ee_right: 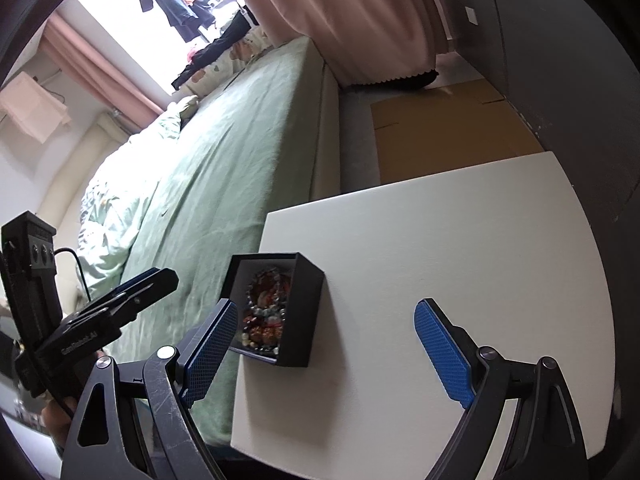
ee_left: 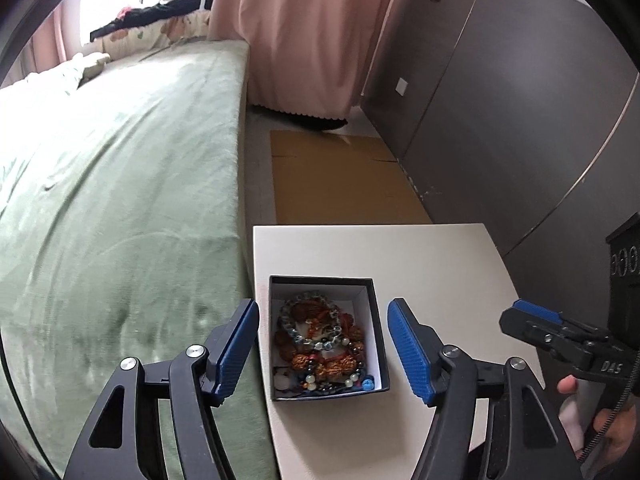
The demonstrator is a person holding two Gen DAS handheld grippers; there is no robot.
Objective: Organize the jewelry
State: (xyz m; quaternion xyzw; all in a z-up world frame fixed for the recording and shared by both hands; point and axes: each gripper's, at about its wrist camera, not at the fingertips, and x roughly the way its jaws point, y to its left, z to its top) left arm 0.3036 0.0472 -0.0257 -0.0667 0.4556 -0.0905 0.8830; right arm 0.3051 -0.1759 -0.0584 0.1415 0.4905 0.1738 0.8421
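Observation:
A black open box (ee_left: 378, 320) with a white lining stands on the white table (ee_left: 440, 264) near its left edge. It holds a heap of beaded bracelets (ee_left: 320, 340), orange, clear and blue. My left gripper (ee_left: 324, 348) is open, its blue pads on either side of the box, above it. My right gripper (ee_right: 324, 352) is open and empty over the table, right of the box (ee_right: 308, 312). The bracelets (ee_right: 266, 312) show inside it. The right gripper also shows in the left wrist view (ee_left: 532, 320), and the left gripper in the right wrist view (ee_right: 144, 284).
A bed with a green cover (ee_left: 120, 184) runs along the table's left side. Flat cardboard (ee_left: 344, 184) lies on the floor beyond the table. Grey cabinet doors (ee_left: 500, 100) stand to the right, a pink curtain (ee_left: 304, 28) at the back.

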